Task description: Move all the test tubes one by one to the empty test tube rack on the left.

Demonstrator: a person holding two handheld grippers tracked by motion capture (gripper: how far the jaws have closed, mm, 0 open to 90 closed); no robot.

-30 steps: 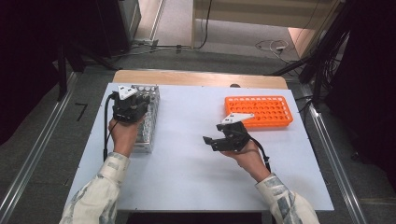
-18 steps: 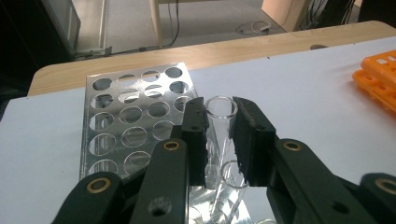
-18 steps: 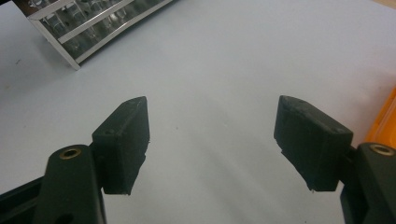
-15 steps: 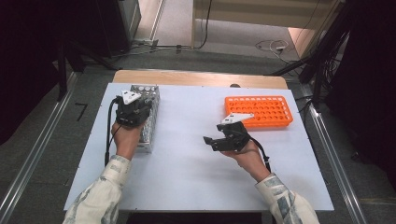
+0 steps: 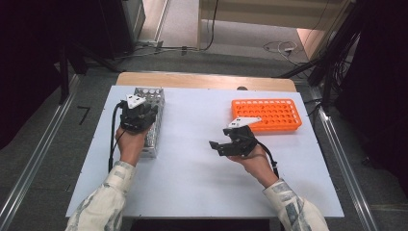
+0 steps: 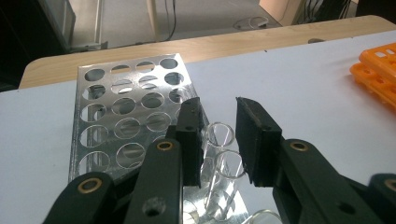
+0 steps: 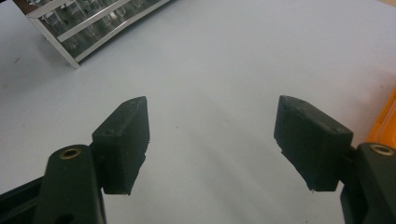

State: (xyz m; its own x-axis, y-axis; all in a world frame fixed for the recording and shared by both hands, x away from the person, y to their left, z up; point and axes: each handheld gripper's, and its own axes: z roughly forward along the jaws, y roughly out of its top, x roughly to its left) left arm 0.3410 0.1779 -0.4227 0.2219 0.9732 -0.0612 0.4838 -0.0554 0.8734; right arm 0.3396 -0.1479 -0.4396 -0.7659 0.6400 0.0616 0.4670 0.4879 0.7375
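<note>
My left gripper (image 6: 217, 135), jaws just parting, straddles clear glass tubes (image 6: 219, 136) in the perforated metal rack (image 6: 116, 116), pads not touching; right gripper (image 7: 212, 140) spread wide, holding nothing.

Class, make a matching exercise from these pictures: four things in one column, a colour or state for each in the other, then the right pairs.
Things:
1. metal rack
2. plastic rack
3. left tongs
4. right tongs

Colours or states:
A. orange, by the table's right edge
B. wide open over bare table
C. silvery, with round holes
D. slightly parted above glass tubes

Pairs: 1-C, 2-A, 3-D, 4-B
</note>
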